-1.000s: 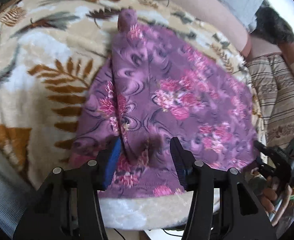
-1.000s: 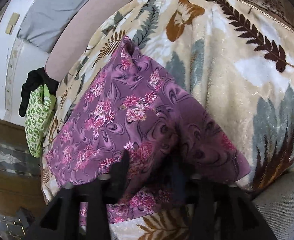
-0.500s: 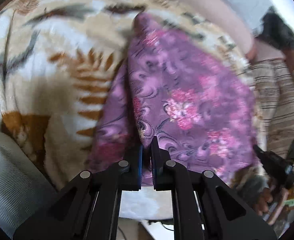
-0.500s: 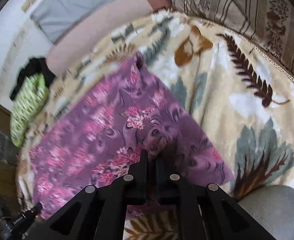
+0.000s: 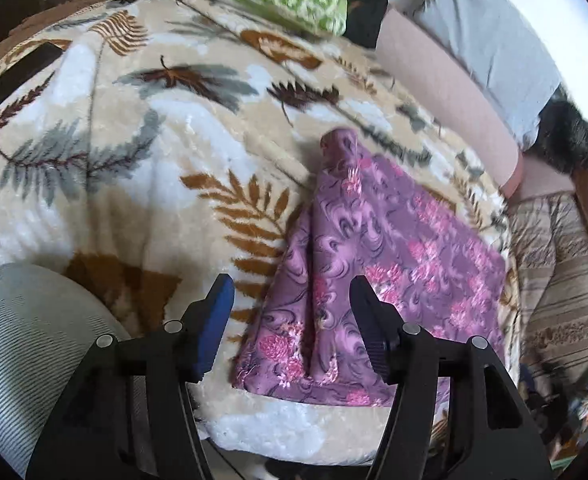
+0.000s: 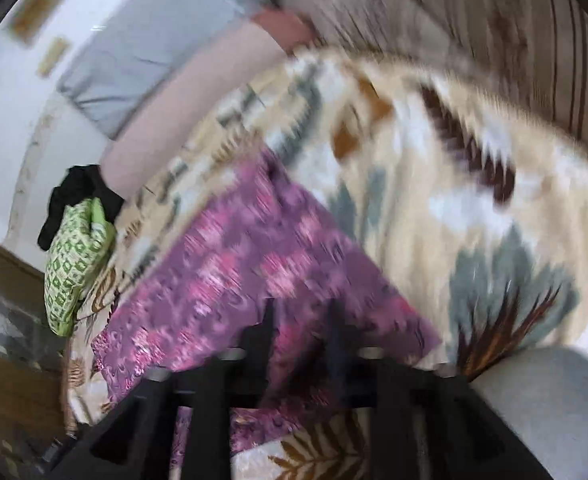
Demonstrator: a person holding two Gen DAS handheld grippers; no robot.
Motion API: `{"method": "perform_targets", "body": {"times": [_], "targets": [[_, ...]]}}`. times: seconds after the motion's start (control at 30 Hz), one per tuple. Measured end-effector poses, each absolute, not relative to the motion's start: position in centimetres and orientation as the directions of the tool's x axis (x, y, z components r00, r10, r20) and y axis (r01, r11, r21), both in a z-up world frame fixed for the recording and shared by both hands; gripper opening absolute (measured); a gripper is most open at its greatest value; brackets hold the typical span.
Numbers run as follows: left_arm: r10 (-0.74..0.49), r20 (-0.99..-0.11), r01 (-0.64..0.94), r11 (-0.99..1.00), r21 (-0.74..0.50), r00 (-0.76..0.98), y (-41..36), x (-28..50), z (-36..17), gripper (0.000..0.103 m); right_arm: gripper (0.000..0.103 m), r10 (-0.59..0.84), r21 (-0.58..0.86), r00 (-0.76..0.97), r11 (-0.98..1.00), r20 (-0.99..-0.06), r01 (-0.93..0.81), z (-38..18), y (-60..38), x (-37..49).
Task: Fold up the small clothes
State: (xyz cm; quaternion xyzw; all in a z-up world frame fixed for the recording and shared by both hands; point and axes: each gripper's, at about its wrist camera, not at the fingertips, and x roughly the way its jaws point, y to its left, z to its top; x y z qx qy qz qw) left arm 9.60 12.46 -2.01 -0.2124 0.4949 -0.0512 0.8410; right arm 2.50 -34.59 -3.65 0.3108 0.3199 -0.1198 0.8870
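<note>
Purple floral garment flat on leaf-print blanket, ridged lengthwise.

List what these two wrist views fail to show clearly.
- Right wrist view: motion blur smears everything; whether the right claw grips the purple garment is unclear.
- Left wrist view: the garment's right corner is blurred; its near hem sits behind the open left claw.
</note>
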Motion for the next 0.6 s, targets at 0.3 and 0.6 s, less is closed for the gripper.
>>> {"method": "perform_targets", "body": {"times": [0.3, 0.6], "targets": [[-0.43, -0.856, -0.112, 0.872, -0.476, 0.286, 11.0, 12.8, -6.5, 0.06, 0.084, 0.466, 0.566, 0.633, 0.823, -0.618, -0.052, 0.8, -23.9, 10.8], [-0.466, -0.842, -0.106, 0.855, -0.508, 0.272, 11.3, 12.7, -6.7, 0.059, 0.084, 0.618, 0.602, 0.28, 0.784, -0.734, -0.152, -1.7, -12.6, 20.8]]}}
